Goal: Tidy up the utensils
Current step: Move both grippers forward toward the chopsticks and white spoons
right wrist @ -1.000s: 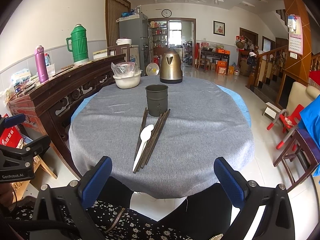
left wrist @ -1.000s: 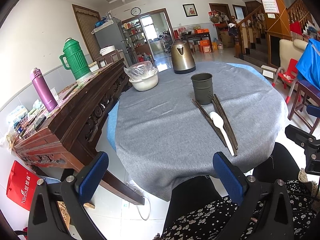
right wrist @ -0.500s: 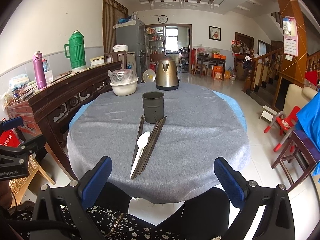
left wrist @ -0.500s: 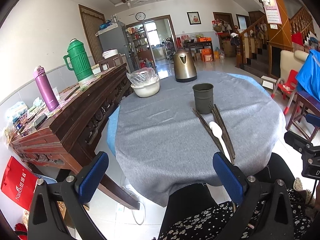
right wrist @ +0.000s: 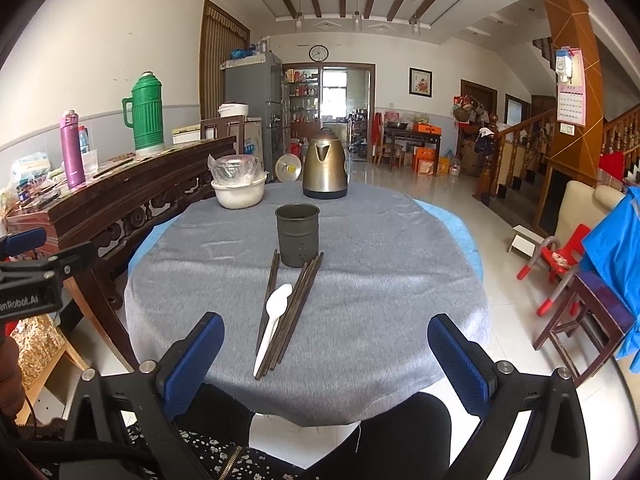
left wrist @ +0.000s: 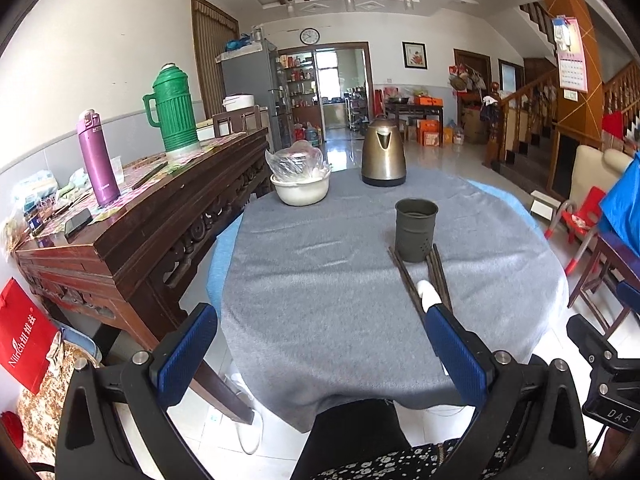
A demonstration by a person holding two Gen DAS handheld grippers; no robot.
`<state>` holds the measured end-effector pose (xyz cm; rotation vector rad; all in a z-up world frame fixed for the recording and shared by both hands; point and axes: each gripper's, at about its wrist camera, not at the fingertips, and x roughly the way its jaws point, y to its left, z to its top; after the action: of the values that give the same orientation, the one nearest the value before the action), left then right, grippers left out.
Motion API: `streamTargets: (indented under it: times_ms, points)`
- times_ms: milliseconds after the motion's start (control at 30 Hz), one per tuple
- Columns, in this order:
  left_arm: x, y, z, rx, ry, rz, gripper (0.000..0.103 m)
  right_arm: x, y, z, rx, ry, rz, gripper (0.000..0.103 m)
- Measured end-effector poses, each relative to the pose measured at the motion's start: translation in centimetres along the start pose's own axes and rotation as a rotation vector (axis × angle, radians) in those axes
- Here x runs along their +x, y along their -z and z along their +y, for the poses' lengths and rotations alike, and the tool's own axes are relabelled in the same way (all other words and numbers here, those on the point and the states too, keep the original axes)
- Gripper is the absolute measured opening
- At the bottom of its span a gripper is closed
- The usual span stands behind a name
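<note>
Nothing picked yet: left gripper and right gripper fingers spread, empty, short of desk; next, pinch white spoon or chopsticks lying just before holder cup.

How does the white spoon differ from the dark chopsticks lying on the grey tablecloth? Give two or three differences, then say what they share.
The white spoon is pale with a broad bowl end; the dark chopsticks are brown, thin and straight. There is one spoon but several chopsticks. The spoon looks shorter than the chopsticks. Both lie flat on the cloth in front of the grey holder cup, not yet inside it.
</note>
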<state>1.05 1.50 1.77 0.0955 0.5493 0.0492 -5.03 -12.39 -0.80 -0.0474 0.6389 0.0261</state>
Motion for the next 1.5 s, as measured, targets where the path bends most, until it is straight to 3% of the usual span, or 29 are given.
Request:
streamTargets:
  times_ms: [467,833,1100,1267,1367,1500]
  points:
    - [-0.3,0.2,0.2,-0.01,-0.006,-0.01,0.103,0.1,-1.2,-1.5,0.079,0.014,-0.009,0.102]
    - [0.4,0.2,0.2,-0.001,-0.008,0.006,0.103,0.5,-1.0,-1.0,0.07,-0.001,0.004,0.102]
    - [5.4,-0.8,-0.8,0.044,-0.007,0.06,0.103,4.7,-2.2,-2.4,0.114,-0.064,0.06,0.102]
    - [11.3,-1.7,-1.8,0.045,0.057,0.178,0.103,9.8,-3.7,-3.6,0.148,-0.14,0.133,0.102]
    - [15.4,-1.6,-1.7,0.009,0.111,0.291,0.103,13.7,-4.0,-4.3,0.174,-0.22,0.212,0.09]
    - [19.3,-1.1,-0.9,-0.095,0.161,0.378,0.103,18.3,-3.5,-4.8,0.233,-0.284,0.31,0.053]
